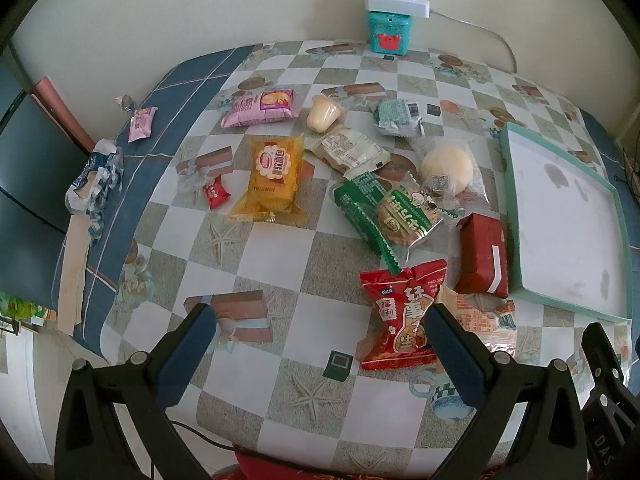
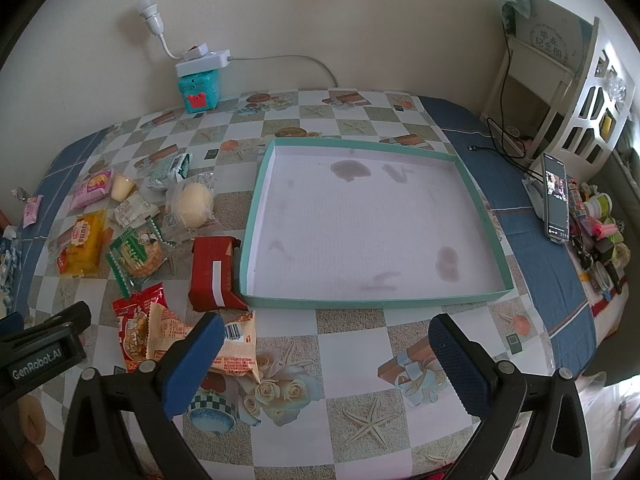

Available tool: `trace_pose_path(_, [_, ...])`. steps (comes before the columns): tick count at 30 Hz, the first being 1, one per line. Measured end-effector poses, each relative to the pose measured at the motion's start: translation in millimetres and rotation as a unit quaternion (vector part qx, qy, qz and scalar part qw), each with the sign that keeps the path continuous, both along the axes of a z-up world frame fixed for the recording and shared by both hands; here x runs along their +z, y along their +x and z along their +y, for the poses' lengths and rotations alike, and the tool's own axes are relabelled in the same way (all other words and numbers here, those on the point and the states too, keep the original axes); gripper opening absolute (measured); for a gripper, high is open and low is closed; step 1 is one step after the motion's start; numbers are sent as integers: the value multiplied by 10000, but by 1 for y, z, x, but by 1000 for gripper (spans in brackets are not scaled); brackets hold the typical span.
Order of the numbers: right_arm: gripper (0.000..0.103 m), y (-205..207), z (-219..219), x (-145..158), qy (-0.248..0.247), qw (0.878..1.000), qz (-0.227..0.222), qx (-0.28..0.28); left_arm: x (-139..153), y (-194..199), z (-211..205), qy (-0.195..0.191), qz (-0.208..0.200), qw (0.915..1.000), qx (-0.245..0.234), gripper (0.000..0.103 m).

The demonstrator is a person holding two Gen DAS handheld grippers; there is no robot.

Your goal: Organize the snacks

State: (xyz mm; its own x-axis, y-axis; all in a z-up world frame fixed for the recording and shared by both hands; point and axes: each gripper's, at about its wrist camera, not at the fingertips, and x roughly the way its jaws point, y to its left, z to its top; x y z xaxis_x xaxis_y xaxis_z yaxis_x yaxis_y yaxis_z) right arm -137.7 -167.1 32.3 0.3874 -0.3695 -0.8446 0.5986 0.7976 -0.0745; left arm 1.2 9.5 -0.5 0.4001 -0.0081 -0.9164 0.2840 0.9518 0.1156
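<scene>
The red peanut packet (image 1: 400,316) lies on the table (image 1: 280,264) just beside my left gripper (image 1: 320,336), light, crinkly and slippery I think, so I would pinch its sealed edge, both grippers wide open and empty, tray (image 2: 256,216) empty near the right gripper (image 2: 326,344).

Left gripper (image 1: 320,340) jaws wide apart, nothing between them, hovering over checkered tablecloth (image 1: 280,264). Red peanut packet (image 1: 394,320) just beside right finger. Snacks scattered ahead: yellow bread pack (image 1: 274,176), green cracker pack (image 1: 384,216). Teal tray (image 1: 520,272) at right.
</scene>
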Motion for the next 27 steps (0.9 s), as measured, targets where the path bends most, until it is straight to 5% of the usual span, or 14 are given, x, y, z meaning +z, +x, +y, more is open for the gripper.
trace_pose_path(27, [103,2,3,-1,-17,10000,27,15,-1,1,0,-62,79,9999,19,103])
